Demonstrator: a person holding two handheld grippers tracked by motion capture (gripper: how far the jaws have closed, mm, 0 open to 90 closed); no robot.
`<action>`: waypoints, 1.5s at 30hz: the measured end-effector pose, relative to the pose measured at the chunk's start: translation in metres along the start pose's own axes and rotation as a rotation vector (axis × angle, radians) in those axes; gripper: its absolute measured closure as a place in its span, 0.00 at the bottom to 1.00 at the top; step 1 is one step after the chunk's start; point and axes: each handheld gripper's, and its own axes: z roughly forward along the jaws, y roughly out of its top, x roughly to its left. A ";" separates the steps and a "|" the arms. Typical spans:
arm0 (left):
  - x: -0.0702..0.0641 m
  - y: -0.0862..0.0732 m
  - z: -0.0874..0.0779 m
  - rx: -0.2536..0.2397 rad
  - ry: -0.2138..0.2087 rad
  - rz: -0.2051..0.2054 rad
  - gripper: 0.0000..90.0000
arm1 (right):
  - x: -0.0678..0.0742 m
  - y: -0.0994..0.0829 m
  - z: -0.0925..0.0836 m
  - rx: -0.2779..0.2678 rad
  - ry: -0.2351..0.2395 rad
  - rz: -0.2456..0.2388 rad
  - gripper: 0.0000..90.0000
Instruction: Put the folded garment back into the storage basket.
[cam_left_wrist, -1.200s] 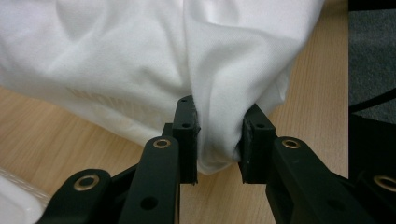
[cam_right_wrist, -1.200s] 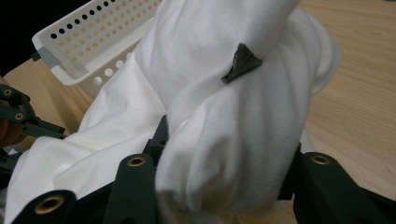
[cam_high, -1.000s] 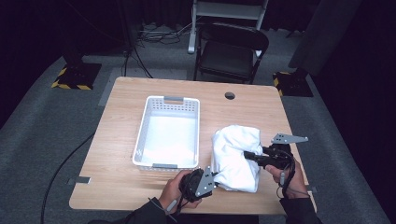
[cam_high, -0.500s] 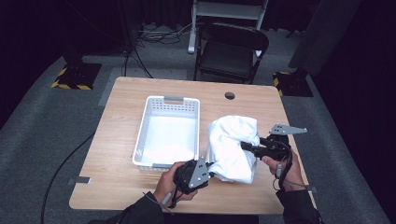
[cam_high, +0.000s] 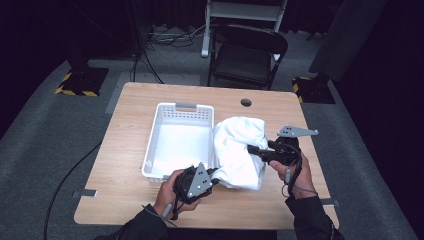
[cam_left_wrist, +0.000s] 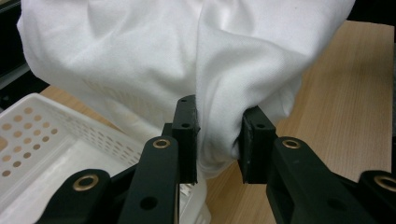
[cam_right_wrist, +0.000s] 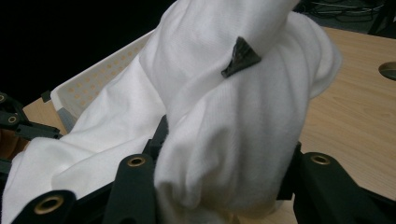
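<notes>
A crumpled white cloth (cam_high: 237, 145) hangs just above the wooden table (cam_high: 127, 140), and its left edge overlaps the right rim of a white perforated basket (cam_high: 177, 107). My left gripper (cam_high: 214, 175) is shut on the cloth's lower left fold. In the left gripper view the jaws (cam_left_wrist: 219, 135) pinch a thick fold of the cloth (cam_left_wrist: 140, 56), with the basket (cam_left_wrist: 42, 126) at lower left. My right gripper (cam_high: 252, 149) is shut on the cloth's right side. In the right gripper view, the cloth (cam_right_wrist: 243, 116) bulges over that gripper (cam_right_wrist: 224, 154) and bears a small dark triangular tag (cam_right_wrist: 239, 57).
The basket (cam_right_wrist: 93, 74) holds nothing I can see. A round cable hole (cam_high: 245, 102) sits near the table's far edge. A black folding chair (cam_high: 247, 55) stands behind the table, with cables on the floor at left.
Both grippers have risen and carried the cloth left toward the basket. The cloth has left the table and now overlaps the basket's right rim.
</notes>
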 end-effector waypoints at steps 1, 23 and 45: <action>0.001 -0.001 -0.001 0.000 0.005 -0.002 0.79 | 0.001 0.002 0.002 0.001 0.002 -0.004 0.62; 0.026 -0.020 -0.030 0.000 0.095 -0.073 0.80 | 0.027 0.039 0.047 0.030 0.026 -0.056 0.62; 0.046 -0.027 -0.052 -0.004 0.180 -0.131 0.80 | 0.044 0.067 0.077 0.026 0.043 -0.073 0.62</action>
